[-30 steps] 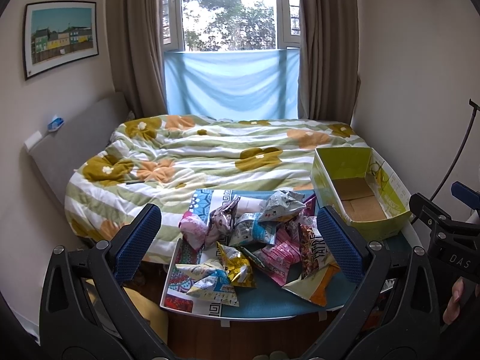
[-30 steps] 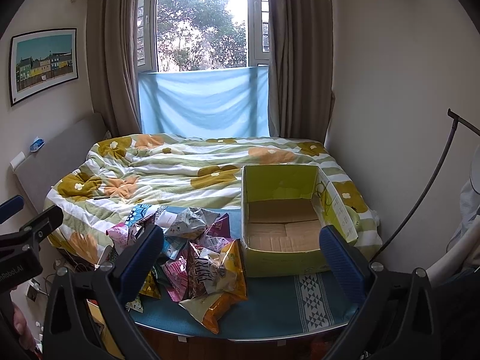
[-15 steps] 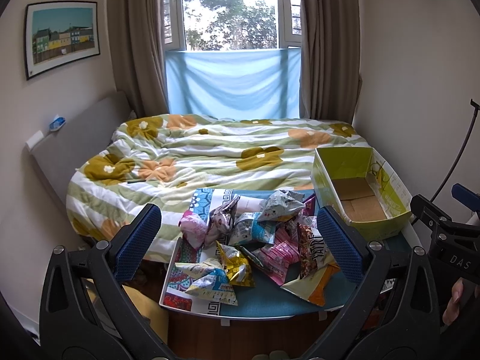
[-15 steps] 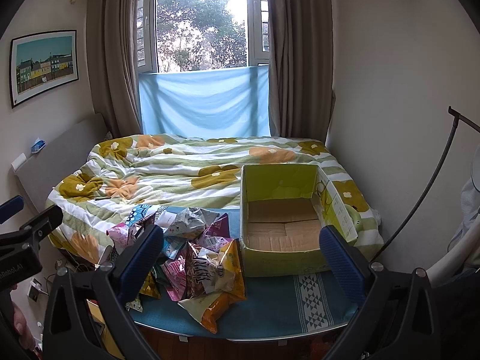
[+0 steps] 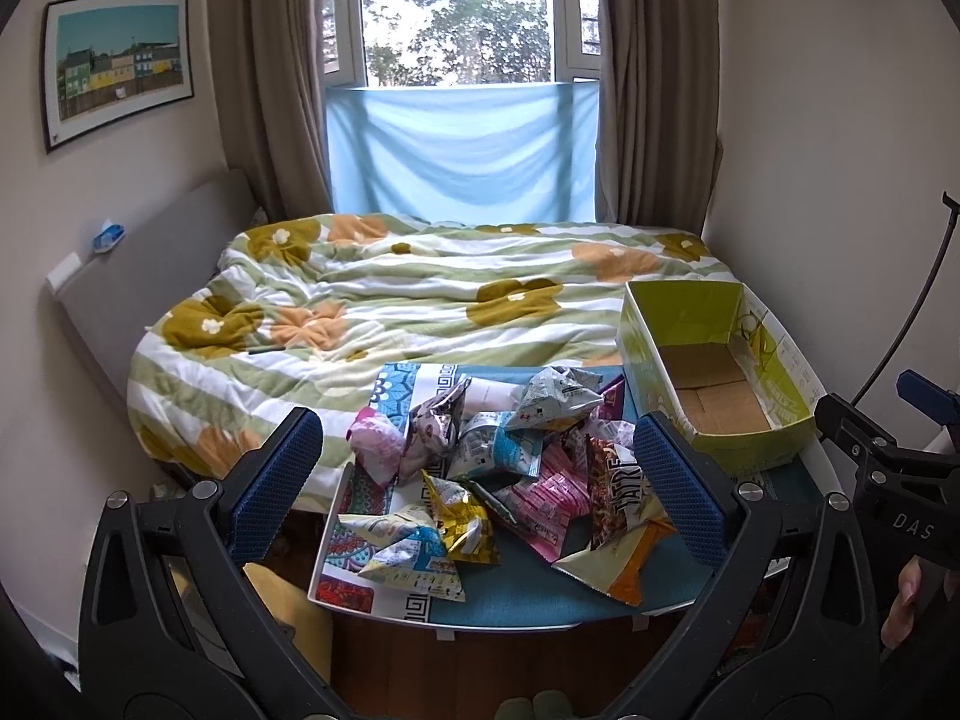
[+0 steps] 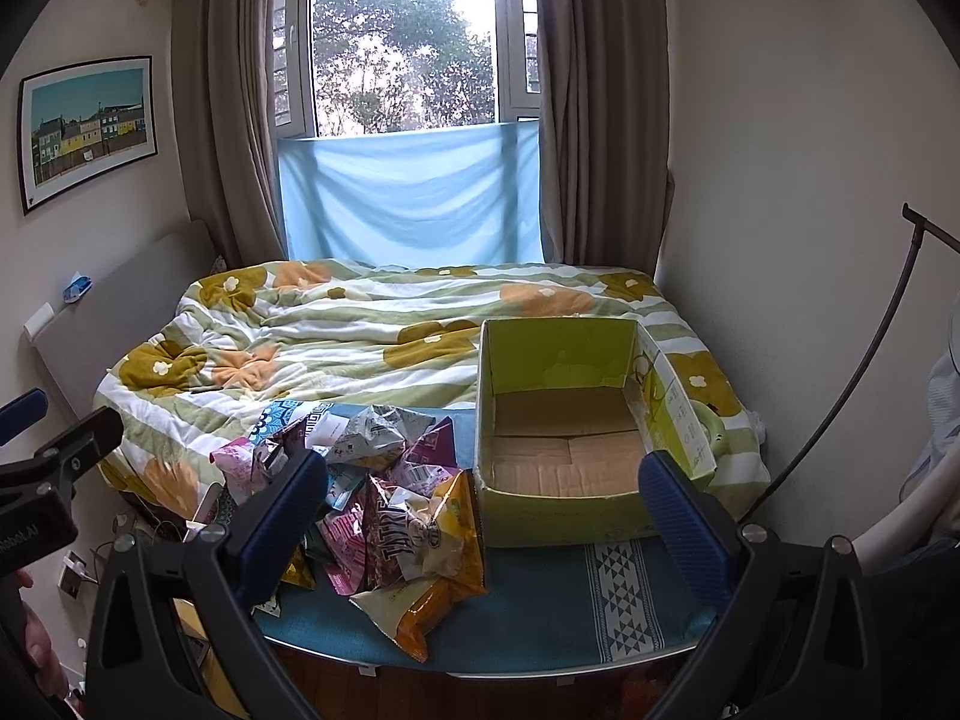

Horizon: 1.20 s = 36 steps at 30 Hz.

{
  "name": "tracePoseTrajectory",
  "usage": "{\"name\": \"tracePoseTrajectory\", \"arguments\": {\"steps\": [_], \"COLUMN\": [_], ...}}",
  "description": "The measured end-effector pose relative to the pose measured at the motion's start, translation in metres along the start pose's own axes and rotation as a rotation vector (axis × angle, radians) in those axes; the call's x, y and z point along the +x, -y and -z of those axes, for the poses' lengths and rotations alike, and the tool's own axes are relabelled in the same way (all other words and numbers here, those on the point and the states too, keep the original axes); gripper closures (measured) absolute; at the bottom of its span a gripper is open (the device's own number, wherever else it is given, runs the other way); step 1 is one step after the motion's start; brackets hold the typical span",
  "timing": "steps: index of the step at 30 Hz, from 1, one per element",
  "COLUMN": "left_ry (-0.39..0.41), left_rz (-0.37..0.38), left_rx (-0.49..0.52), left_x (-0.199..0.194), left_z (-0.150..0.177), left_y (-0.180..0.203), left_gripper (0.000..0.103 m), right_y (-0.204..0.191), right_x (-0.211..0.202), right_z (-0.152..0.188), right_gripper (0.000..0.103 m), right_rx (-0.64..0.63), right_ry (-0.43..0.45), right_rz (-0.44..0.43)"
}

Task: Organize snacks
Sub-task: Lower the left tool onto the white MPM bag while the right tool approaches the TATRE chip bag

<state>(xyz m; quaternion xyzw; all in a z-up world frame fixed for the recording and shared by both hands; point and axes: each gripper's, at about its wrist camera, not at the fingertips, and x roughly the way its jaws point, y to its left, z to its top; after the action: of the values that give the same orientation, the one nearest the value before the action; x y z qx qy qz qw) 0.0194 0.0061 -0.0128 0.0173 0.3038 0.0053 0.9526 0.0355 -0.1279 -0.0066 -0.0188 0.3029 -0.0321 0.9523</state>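
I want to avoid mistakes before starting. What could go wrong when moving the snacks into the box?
The orange chip bag lies at the table's front edge; a nudge may drop it to the floor. The snack pile overlaps, so one grab could drag neighbours. The green box looks light and may slide if bumped.

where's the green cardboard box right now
In both wrist views the green cardboard box sits open and empty on the right of the table, against the bed, just right of the snack pile.
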Motion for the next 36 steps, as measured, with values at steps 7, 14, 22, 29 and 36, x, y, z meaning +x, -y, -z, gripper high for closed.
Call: {"name": "tracePoseTrajectory", "arguments": {"steps": [7, 14, 22, 29, 36], "left_ry": [-0.152, -0.306, -0.461, -0.554, -0.608], "left_rz": [-0.004, 0.043, 0.088, 0.131, 0.194], "left_rx": [-0.013, -0.022, 0.011, 0.018, 0.037], "left_x": [0.051, 0.120, 0.199, 0.241, 0.269], "left_z": [0.040, 0.082, 0.118, 0.141, 0.154], "left_y": [-0.019, -0.051, -0.075, -0.091, -0.090], "left_gripper": [0.001, 0.001, 0.001, 0.001, 0.001], "right_y": [0.002, 0.000, -0.014, -0.029, -0.031], "right_x": [0.040, 0.099, 0.154, 0.191, 0.225], "right_z": [0.032, 0.081, 0.104, 0.095, 0.087], "right_gripper": [0.000, 0.000, 0.000, 0.000, 0.000], "right_rx": [-0.027, 0.042, 0.067, 0.051, 0.043], "right_ry": [-0.101, -0.296, -0.370, -0.358, -0.382], "right_rz": [-0.051, -0.104, -0.078, -0.079, -0.089]}}
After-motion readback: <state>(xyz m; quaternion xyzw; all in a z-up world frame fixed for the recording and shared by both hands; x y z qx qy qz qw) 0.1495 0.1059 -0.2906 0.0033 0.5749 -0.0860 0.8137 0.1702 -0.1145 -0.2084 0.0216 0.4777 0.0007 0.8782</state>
